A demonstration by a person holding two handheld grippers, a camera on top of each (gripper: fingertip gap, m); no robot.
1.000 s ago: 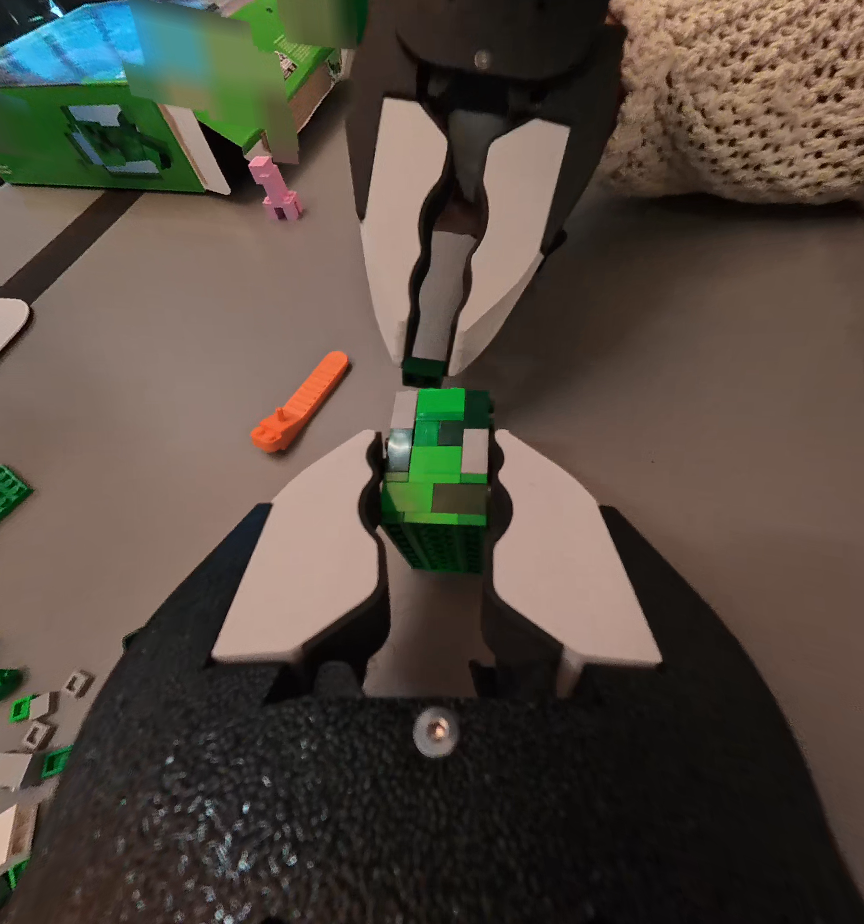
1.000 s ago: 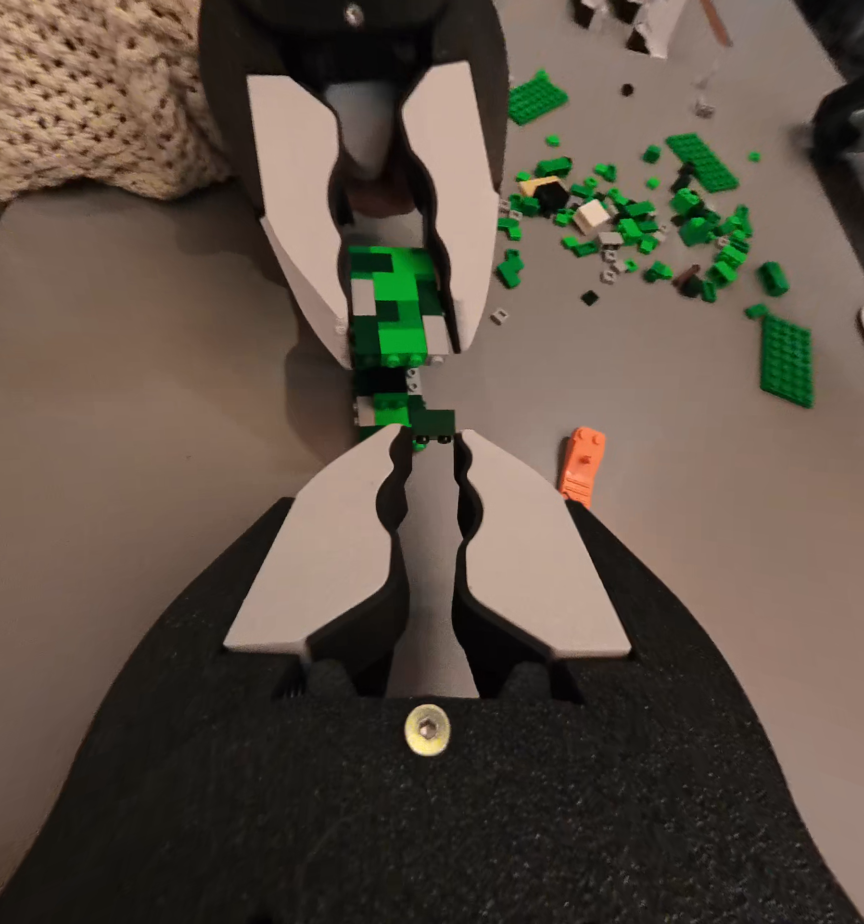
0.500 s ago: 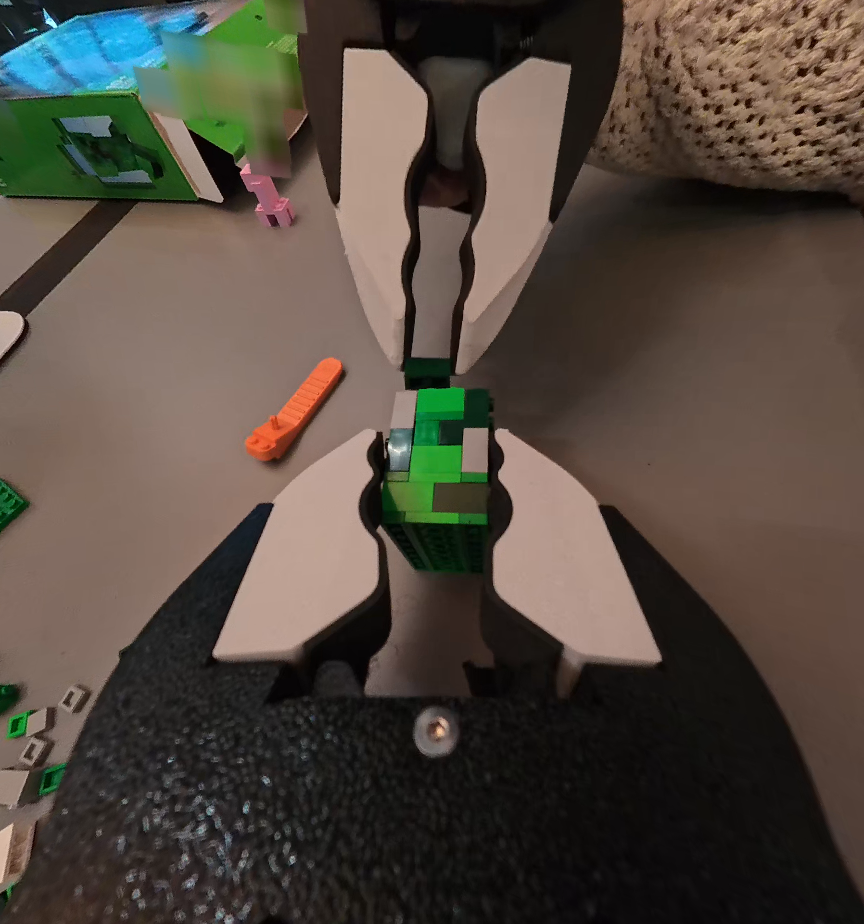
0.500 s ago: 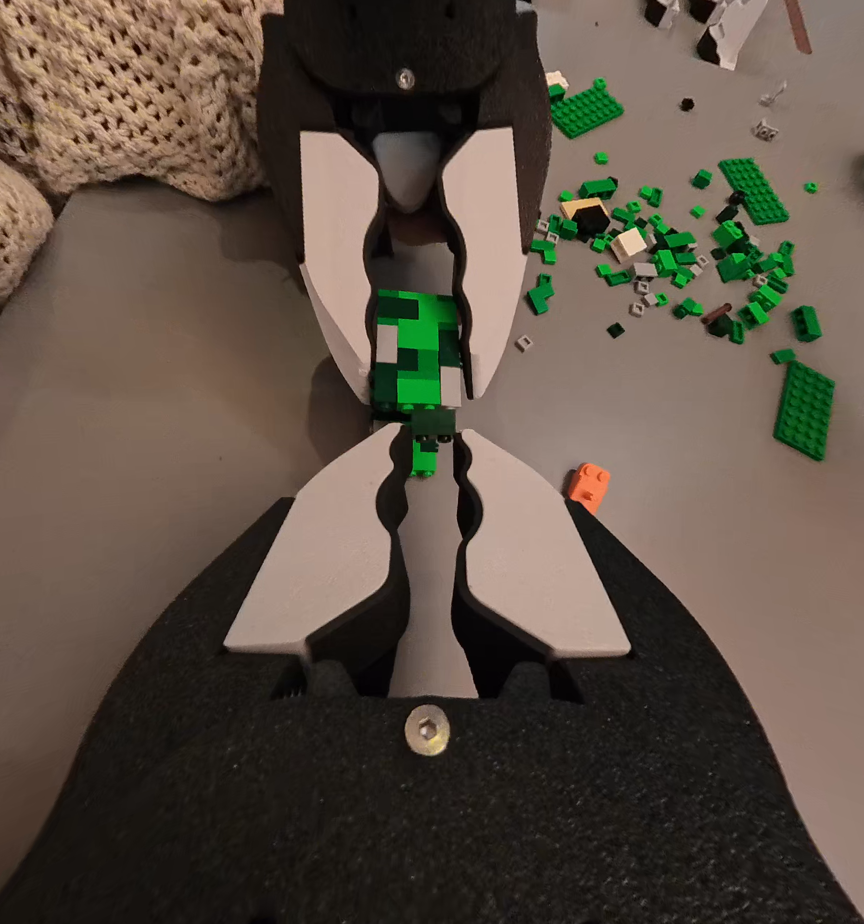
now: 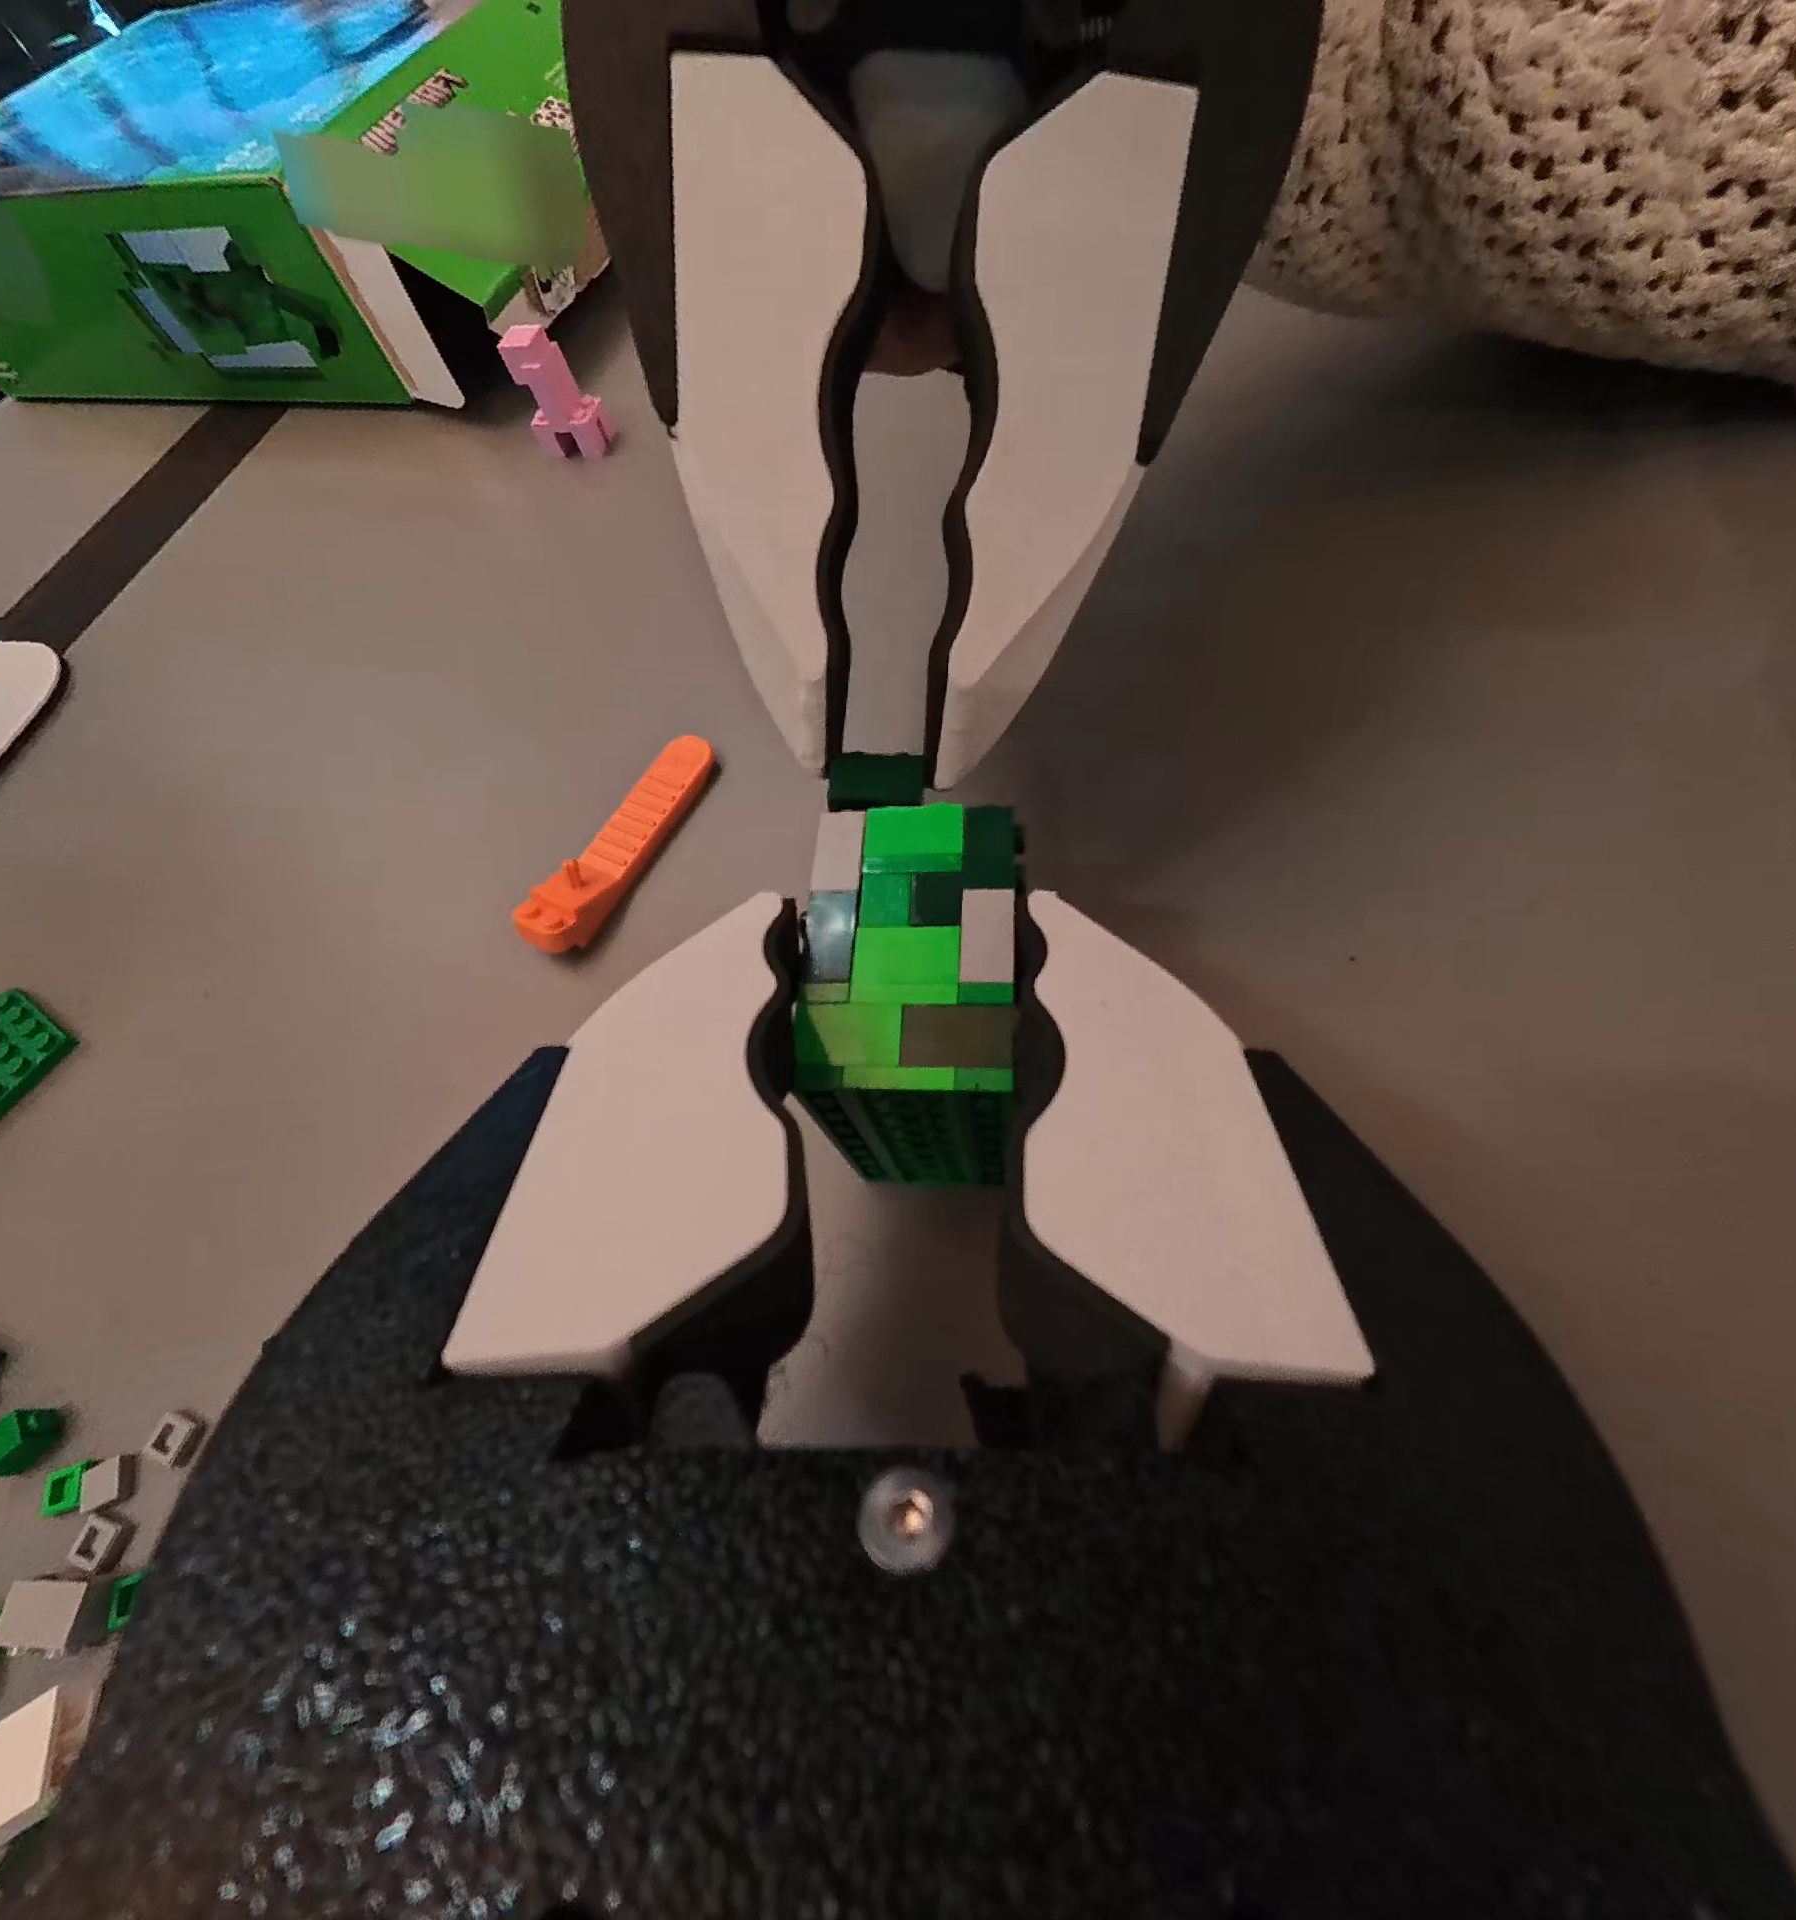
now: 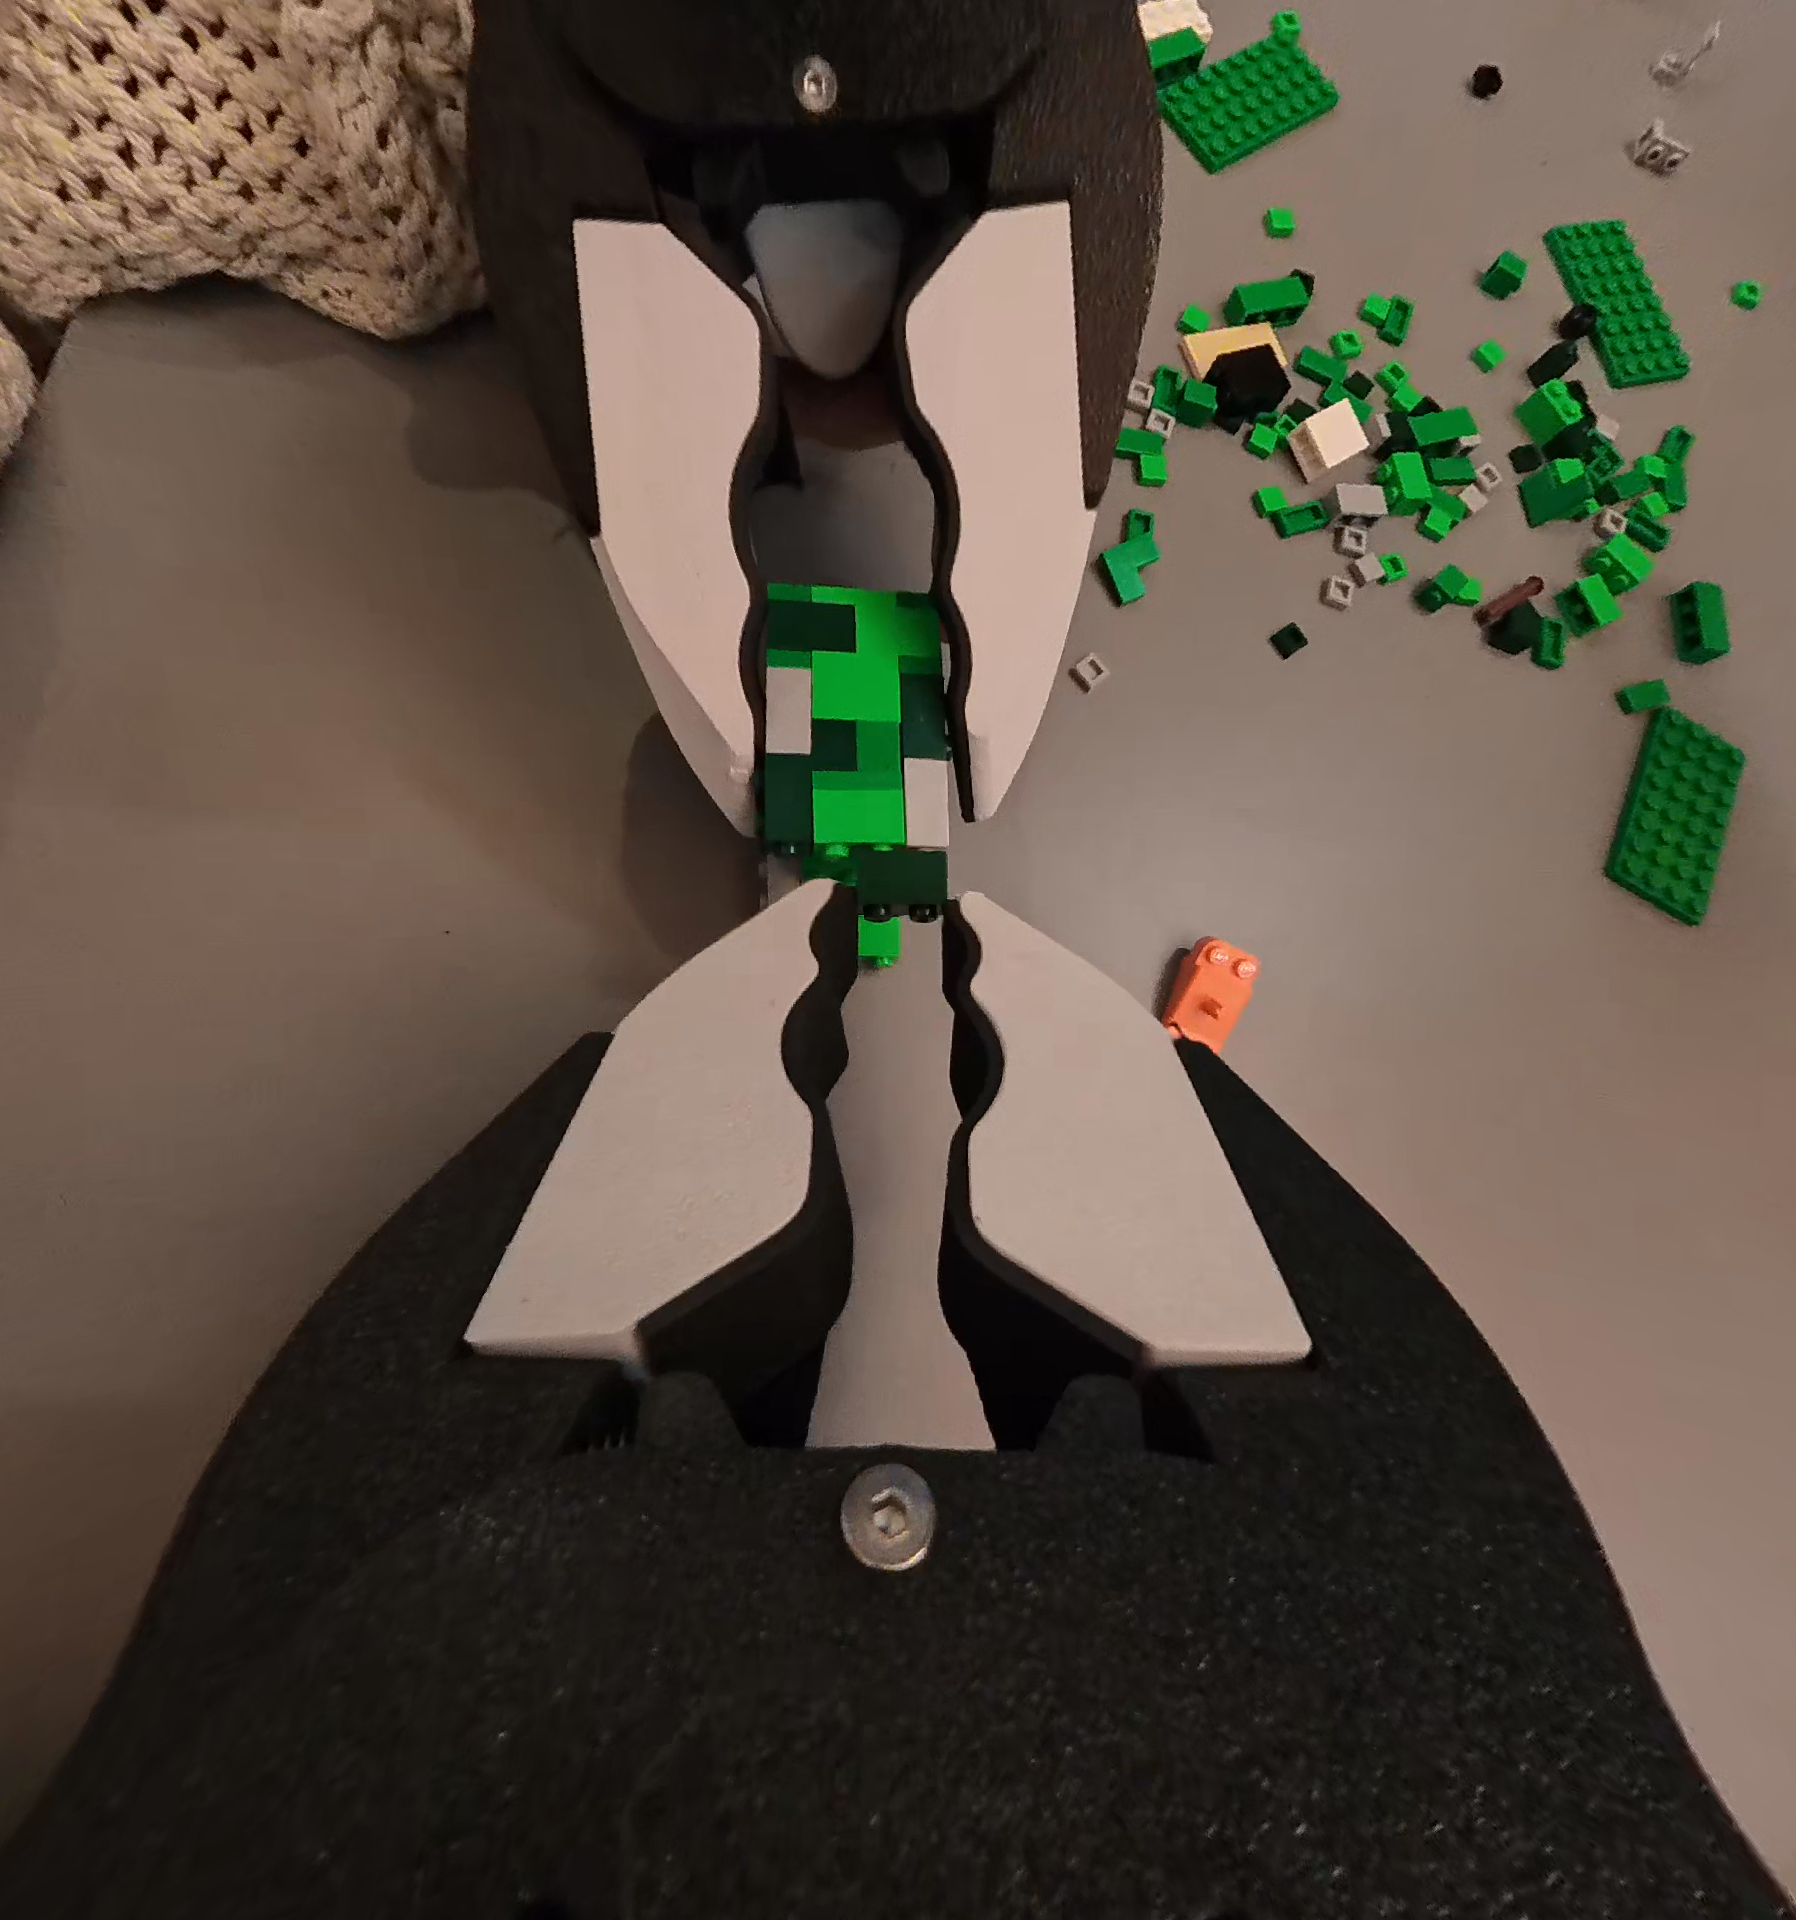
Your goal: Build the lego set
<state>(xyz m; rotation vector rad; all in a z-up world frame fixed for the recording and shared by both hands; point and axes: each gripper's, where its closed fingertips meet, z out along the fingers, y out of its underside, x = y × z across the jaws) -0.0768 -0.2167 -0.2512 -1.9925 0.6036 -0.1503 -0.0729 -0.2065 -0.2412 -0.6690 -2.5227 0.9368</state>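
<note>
My left gripper [image 5: 909, 935] is shut on a green, dark green and grey brick block [image 5: 909, 966], held above the grey table [image 5: 1445, 831]. My right gripper [image 6: 899, 914] faces it from the far side and is shut on a small dark green piece [image 6: 902, 883]. That piece touches the studded end of the block [image 6: 852, 717]. In the left wrist view the right gripper [image 5: 878, 764] comes in from the top with the dark green piece [image 5: 873, 781] at its tips. In the right wrist view the left gripper [image 6: 858, 790] comes in from the top.
An orange brick separator [image 5: 613, 844] lies left of the block, also in the right wrist view [image 6: 1211, 989]. Loose green and grey pieces [image 6: 1445, 468] and green plates [image 6: 1675, 816] lie right. A green box [image 5: 177, 260], a pink figure [image 5: 556, 393] and a knitted blanket [image 5: 1600, 177] stand behind. My left and right fingertips are right by each other.
My right gripper has moved closer to the block with the dark green piece. The piece now meets the block's end. My left gripper keeps its hold.
</note>
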